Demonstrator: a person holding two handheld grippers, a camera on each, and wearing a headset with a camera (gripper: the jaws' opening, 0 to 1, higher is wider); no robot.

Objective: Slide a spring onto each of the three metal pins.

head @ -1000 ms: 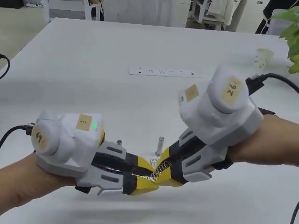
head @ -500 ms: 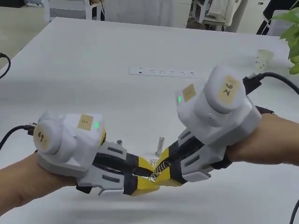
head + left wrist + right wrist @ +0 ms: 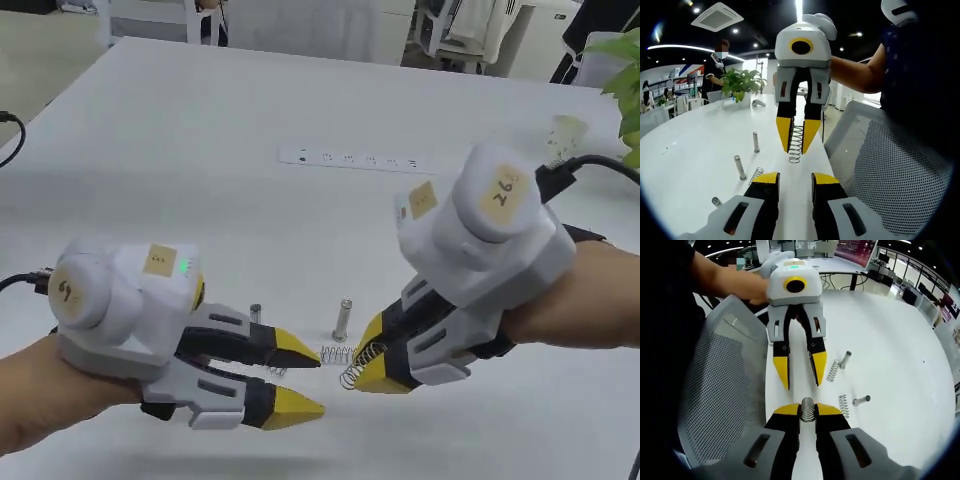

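- The right gripper (image 3: 368, 362) has its tongs pinched on a spring (image 3: 352, 368). The coil pokes out past the yellow tips, and my guess is that's so the free end can drop over a pin.
- The left gripper (image 3: 298, 380) faces it almost tip to tip, tongs spread with nothing between them. It looks parked there to guide or steady the coil, but that's just my read.
- The held spring hangs just above the table (image 3: 200, 150), near the tall pin (image 3: 343, 318) but not on it yet. That pin and the short pin (image 3: 255, 313) both look bare.
- A loose spring (image 3: 335, 353) lies flat on the table right by the tall pin, handy for the next go.
- As for containers, the springs just lie loose on the tabletop. There's a paper cup (image 3: 565, 130) way off at the far edge, and I can't tell what's in it.
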